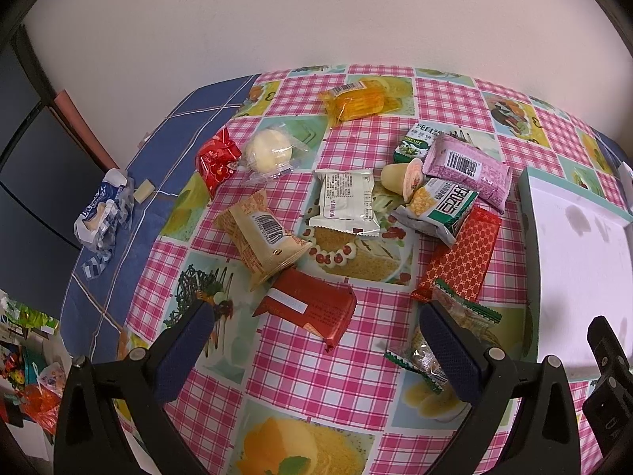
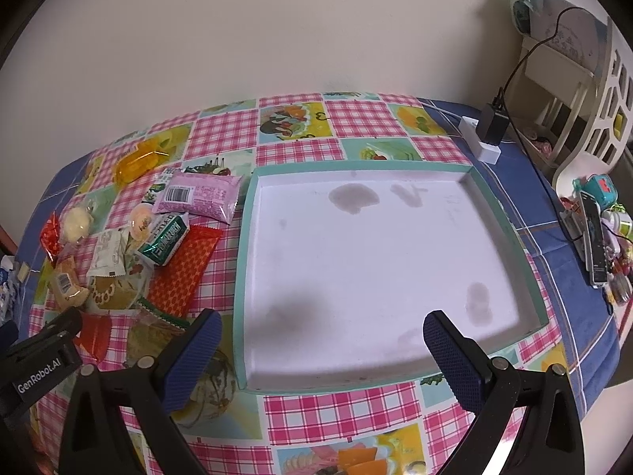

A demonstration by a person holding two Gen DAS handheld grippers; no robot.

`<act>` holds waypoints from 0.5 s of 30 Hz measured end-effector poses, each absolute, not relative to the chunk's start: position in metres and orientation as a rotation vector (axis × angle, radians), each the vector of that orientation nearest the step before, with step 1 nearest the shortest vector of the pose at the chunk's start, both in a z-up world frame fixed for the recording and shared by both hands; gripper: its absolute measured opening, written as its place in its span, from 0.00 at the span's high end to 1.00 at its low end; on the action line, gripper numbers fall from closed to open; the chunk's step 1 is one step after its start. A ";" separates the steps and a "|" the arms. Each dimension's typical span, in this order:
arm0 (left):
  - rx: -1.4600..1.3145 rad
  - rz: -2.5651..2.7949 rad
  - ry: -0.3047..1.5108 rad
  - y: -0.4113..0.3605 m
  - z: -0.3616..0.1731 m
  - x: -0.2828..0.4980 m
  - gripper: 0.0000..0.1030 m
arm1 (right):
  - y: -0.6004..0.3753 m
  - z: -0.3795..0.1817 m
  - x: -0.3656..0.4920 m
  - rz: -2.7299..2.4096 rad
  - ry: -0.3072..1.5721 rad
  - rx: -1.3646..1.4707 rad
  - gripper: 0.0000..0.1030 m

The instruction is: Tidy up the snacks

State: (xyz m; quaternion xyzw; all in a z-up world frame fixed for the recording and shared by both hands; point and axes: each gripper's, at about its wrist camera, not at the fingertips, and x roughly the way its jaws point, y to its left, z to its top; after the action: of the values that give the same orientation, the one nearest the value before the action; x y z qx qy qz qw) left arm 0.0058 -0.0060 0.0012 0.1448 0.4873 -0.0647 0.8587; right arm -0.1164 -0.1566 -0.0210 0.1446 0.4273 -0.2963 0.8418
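Just starting: snacks (image 1: pixel 348 202) all lying scattered on counter (image 1: pixel 300 360), tray (image 2: pixel 245 261) sitting bare; left gripper (image 1: pixel 316 356) and right gripper (image 2: pixel 322 350) hovering wide open, holding nothing.

- checked tablecloth (image 2: pixel 336 407): glossy vinyl look, smooth, on the counter
- blue cloth (image 1: pixel 118 237) at the edges: matt woven fabric
- tray (image 2: pixel 243 277): matt white inside, stained, teal rim, looks like card
- red snack packet (image 1: pixel 316 308): shiny foil-like film, creased
- white snack packet (image 1: pixel 346 202): matt plastic film
- round bun wrapper (image 1: pixel 271 152): clear glossy plastic
- orange patterned packet (image 1: pixel 459 257): smooth printed film
- left gripper's fingers (image 1: pixel 186 352): dark blue pads, fine dimpled rubbery texture; black arms matt plastic with metal pins
- right gripper's fingers (image 2: pixel 455 356): same dimpled pads
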 end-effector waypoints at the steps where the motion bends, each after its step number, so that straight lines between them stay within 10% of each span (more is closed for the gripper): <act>1: 0.303 -0.136 1.024 -0.006 0.001 0.005 0.00 | -0.157 -0.021 -0.116 -0.623 0.902 0.305 0.00; 15: 0.284 -0.129 1.048 0.001 0.000 0.010 0.00 | -0.147 -0.022 -0.111 -0.584 0.901 0.268 0.00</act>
State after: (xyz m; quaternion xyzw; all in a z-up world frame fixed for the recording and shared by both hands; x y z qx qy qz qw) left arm 0.0097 0.0005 0.0000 0.1352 0.4984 -0.0615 0.8541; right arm -0.1112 -0.1467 -0.0215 0.1272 0.4278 -0.2774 0.8508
